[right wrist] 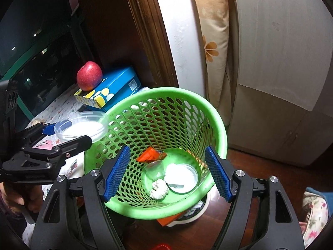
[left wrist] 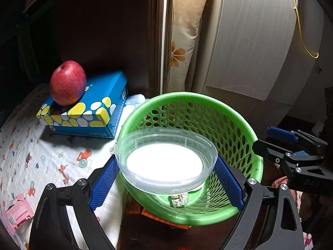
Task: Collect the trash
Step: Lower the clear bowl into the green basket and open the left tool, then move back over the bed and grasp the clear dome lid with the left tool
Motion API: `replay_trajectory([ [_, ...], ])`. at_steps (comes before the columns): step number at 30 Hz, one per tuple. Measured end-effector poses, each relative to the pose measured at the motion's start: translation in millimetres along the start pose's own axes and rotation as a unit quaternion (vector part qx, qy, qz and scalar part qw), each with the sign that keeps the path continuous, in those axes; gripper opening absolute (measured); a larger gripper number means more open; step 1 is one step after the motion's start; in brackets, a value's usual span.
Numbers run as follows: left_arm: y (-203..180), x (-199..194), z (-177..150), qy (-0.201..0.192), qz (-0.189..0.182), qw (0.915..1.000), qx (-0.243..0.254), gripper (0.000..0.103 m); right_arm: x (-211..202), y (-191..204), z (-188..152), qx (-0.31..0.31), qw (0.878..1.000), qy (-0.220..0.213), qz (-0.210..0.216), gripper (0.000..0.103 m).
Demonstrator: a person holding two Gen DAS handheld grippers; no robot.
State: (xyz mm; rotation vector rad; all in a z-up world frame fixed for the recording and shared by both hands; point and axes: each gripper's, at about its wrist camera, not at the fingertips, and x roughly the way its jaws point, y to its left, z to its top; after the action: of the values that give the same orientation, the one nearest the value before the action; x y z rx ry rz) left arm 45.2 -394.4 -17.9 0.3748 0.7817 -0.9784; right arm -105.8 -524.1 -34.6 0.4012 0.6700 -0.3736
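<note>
Left gripper (left wrist: 166, 179) clamping a clear plastic lid (left wrist: 165, 163) between its blue fingers (left wrist: 104, 184), holding it over the near rim of the green basket (left wrist: 235, 125). Right gripper (right wrist: 167, 174) hovering with fingers spread wide, gripping nothing. Crumpled paper (right wrist: 159, 188), clear cup (right wrist: 155, 169), round tub (right wrist: 183, 177) and orange wrapper (right wrist: 147, 155) lying in the basket bottom.

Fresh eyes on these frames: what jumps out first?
The green basket fills the middle of both views, with a paper wad, a clear cup and a lid at its bottom. The left tongs hold a clear tub over its rim. Behind, a red apple sits on a blue box.
</note>
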Motion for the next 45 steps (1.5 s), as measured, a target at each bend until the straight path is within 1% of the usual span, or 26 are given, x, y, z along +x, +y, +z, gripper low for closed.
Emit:
replay_trajectory([
  [5, -2, 0, -2, 0.0, -0.006, 1.0, -0.003, 0.091, -3, 0, -1, 0.002, 1.0, -0.002, 0.002, 0.075],
  [10, 8, -12, -8, -0.008, 0.004, 0.9999, -0.015, 0.091, -6, 9, -2, -0.004, 1.0, -0.004, 0.009, 0.075],
  [14, 24, -31, -20, -0.016, 0.024, 0.9991, -0.032, 0.091, -7, 21, -4, -0.012, 1.0, -0.004, 0.021, 0.076],
  [17, 42, -45, -31, -0.02, 0.046, 0.9975, -0.049, 0.091, -5, 35, -4, -0.023, 0.999, -0.003, 0.032, 0.077],
  [22, 79, -68, -55, -0.023, 0.095, 0.9919, -0.081, 0.091, 3, 68, -1, -0.046, 0.997, 0.003, 0.055, 0.077],
  [25, 104, -81, -70, -0.023, 0.118, 0.9866, -0.11, 0.091, 8, 88, 0, -0.059, 0.996, 0.006, 0.068, 0.078],
  [30, 145, -104, -99, -0.022, 0.161, 0.9749, -0.152, 0.091, 16, 124, 1, -0.085, 0.992, 0.013, 0.091, 0.079],
  [34, 176, -122, -126, -0.019, 0.192, 0.9634, -0.187, 0.091, 21, 150, 1, -0.101, 0.989, 0.017, 0.111, 0.079],
  [37, 195, -134, -147, -0.014, 0.218, 0.9547, -0.202, 0.091, 25, 167, 0, -0.111, 0.986, 0.021, 0.123, 0.079],
  [41, 217, -145, -178, -0.003, 0.237, 0.9438, -0.23, 0.091, 30, 189, -3, -0.123, 0.982, 0.027, 0.14, 0.079],
  [45, 237, -151, -208, 0.009, 0.243, 0.934, -0.261, 0.087, 35, 208, -7, -0.135, 0.978, 0.034, 0.153, 0.079],
])
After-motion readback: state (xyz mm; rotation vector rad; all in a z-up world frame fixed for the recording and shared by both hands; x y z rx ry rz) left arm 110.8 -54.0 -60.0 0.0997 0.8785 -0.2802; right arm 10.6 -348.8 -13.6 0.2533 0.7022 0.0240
